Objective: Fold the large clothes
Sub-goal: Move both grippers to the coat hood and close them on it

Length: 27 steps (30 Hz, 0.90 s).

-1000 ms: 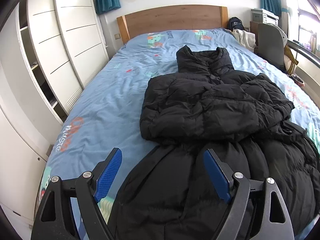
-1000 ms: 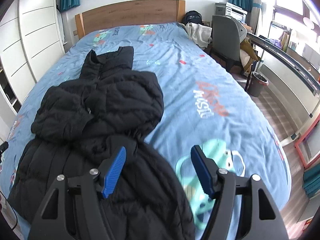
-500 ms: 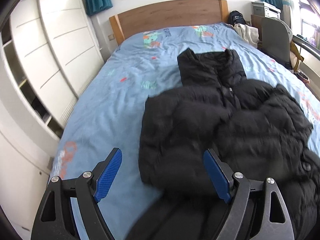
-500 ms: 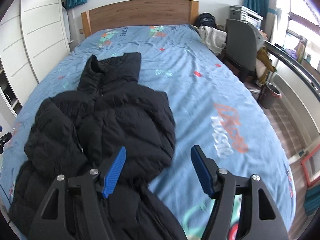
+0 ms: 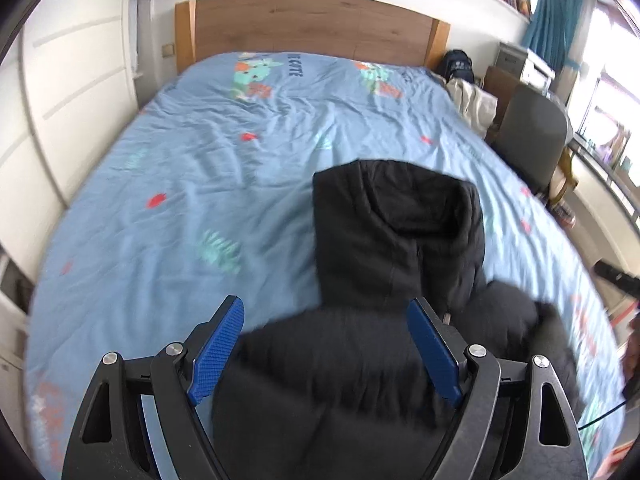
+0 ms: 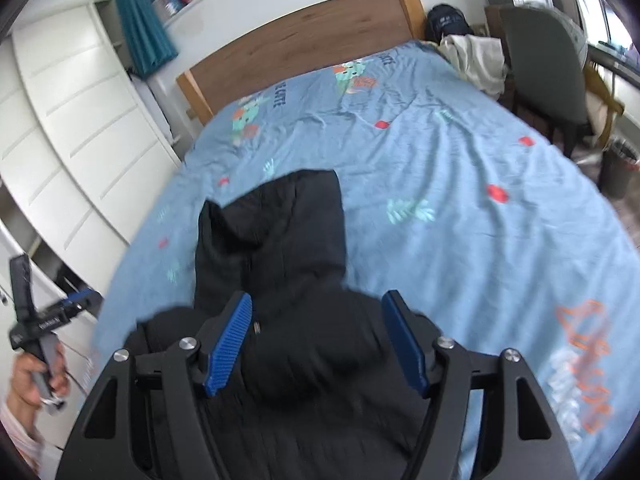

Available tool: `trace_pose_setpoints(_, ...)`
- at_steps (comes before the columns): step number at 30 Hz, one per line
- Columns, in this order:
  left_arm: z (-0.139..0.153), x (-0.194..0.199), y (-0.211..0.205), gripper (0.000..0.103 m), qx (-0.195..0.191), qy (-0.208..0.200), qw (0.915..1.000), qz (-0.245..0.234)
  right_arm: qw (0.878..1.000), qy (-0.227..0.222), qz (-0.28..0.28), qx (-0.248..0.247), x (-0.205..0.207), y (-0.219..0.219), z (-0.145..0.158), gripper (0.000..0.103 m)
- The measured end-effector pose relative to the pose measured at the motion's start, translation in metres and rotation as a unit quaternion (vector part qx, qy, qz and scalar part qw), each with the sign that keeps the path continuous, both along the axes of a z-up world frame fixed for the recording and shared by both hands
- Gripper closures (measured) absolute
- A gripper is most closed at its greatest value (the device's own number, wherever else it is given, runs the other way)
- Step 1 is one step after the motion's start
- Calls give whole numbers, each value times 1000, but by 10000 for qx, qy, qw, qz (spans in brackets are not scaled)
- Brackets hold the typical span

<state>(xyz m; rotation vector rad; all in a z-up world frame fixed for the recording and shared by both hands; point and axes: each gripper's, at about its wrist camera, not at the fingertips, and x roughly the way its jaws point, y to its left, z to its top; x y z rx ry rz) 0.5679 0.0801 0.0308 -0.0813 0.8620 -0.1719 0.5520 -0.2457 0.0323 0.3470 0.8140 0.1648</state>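
A black puffer jacket (image 5: 396, 248) lies on the blue bedspread (image 5: 224, 168), hood end pointing at the headboard. It also shows in the right wrist view (image 6: 276, 248). My left gripper (image 5: 324, 354) is open and empty, hovering over the jacket's upper body just below the hood. My right gripper (image 6: 316, 346) is open and empty over the same area, its blue pads (image 6: 230, 344) either side of the jacket's shoulders. The jacket's lower part is hidden behind both grippers.
A wooden headboard (image 5: 312, 28) stands at the far end. White wardrobes (image 6: 80, 128) line the left side. A grey chair (image 6: 544, 80), a pile of pale cloth (image 6: 476, 60) and a bin (image 6: 618, 168) stand on the right. My left hand and its gripper handle (image 6: 28, 320) show at the left edge.
Both grippers have moved forward up the bed, from over the jacket's hem to over its shoulders and hood. Both stay open and empty. The jacket has not moved.
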Motion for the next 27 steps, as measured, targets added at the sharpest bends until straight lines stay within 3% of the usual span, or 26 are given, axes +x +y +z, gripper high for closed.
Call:
trace_pose_setpoints(6, -21, 56, 2, 20, -447, 243, 9987, 80, 9986, 158, -103, 489, 74, -6, -28, 37)
trace_pose_setpoints(11, -31, 103, 5, 20, -637, 348, 9970, 276, 9979, 274, -66, 589, 118, -3, -46, 37)
trace_pose_setpoints(22, -80, 201, 9, 20, -1332, 744, 9856, 722, 9918, 339, -128, 1223, 212, -5, -96, 36)
trace_pose_setpoints(24, -92, 214, 10, 20, -1447, 801, 9830, 794, 9913, 342, -155, 1263, 226, -2, -104, 27)
trace_pose_setpoints(27, -109, 231, 9, 17, -1604, 885, 9796, 824, 9915, 374, -125, 1236, 249, 4, -118, 26)
